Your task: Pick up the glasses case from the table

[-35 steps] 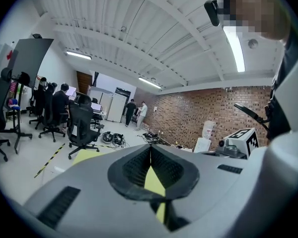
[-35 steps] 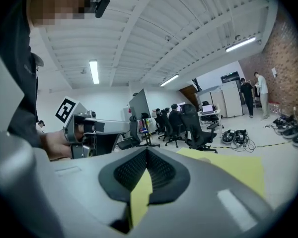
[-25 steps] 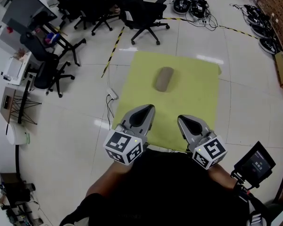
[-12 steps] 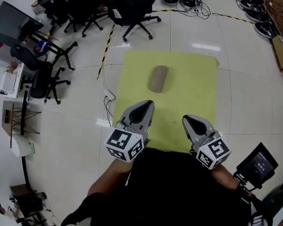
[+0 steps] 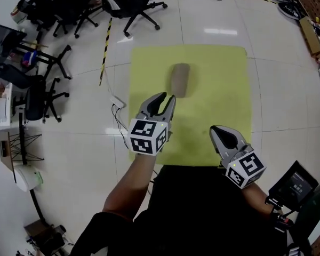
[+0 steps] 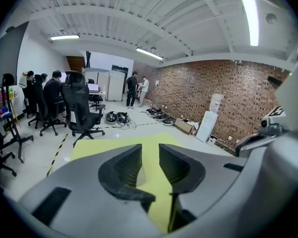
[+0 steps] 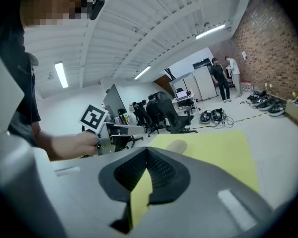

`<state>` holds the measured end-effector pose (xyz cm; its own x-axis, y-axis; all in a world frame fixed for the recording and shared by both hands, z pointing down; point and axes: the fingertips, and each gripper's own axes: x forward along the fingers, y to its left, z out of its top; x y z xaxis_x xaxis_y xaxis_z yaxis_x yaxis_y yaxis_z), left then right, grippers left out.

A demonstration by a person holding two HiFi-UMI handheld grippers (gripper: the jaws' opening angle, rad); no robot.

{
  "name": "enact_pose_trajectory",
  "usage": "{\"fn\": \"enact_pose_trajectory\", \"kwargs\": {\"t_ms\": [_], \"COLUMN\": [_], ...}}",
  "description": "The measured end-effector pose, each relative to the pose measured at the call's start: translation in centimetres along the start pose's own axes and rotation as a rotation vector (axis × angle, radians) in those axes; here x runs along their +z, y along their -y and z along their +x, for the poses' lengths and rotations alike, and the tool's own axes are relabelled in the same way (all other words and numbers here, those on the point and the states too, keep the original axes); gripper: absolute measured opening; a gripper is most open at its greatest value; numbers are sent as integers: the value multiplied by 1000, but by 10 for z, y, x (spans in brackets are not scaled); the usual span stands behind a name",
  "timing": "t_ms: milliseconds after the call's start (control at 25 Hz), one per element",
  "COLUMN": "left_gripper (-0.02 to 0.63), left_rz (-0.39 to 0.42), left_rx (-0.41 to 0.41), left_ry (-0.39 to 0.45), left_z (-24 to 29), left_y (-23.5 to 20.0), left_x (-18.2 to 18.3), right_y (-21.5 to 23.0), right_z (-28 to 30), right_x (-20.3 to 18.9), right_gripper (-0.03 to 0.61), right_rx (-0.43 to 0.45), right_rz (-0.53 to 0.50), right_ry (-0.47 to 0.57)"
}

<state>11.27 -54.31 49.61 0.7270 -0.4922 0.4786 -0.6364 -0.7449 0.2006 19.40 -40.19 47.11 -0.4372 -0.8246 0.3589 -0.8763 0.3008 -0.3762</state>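
The glasses case (image 5: 179, 80), a tan oblong pouch, lies on the far middle of the yellow-green table (image 5: 224, 84). My left gripper (image 5: 167, 97) reaches out just short of the case's near end, and its jaws are opening with nothing between them. In the left gripper view the case (image 6: 140, 175) shows low in the narrow gap of the left gripper (image 6: 150, 150). My right gripper (image 5: 216, 130) stays back over the table's near right part, shut and empty. The right gripper view has the case (image 7: 175, 146) lying beyond the closed tips of the right gripper (image 7: 148, 150).
Black office chairs (image 5: 130, 4) stand on the white floor beyond the table's far left corner. A white power strip (image 5: 116, 101) with a cable lies by the table's left edge. A small screen (image 5: 295, 182) sits at the lower right. People (image 6: 137, 88) stand far off.
My left gripper has gone forward over the table toward the case, and its jaws have parted a little. The right gripper has shifted only slightly.
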Motion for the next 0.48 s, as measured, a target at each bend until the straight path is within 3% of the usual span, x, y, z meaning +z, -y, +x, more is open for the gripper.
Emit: {"fn": "enact_pose_trajectory", "kwargs": {"t_ms": [200,480], "left_gripper": [185,257], "left_rz": [-8,18], "left_rx": [32,34], "left_ry": [-76,-159], "left_z": [35,93], "left_y": [-34,-56], "left_x": [-68,-89], "right_y": [-10,12], "right_z": [21,37], "right_x": [-43,-60], "right_gripper": [2,2], "right_rx": [-15,-60], "right_rz": [-2,54], "right_ry": [1,-22]}}
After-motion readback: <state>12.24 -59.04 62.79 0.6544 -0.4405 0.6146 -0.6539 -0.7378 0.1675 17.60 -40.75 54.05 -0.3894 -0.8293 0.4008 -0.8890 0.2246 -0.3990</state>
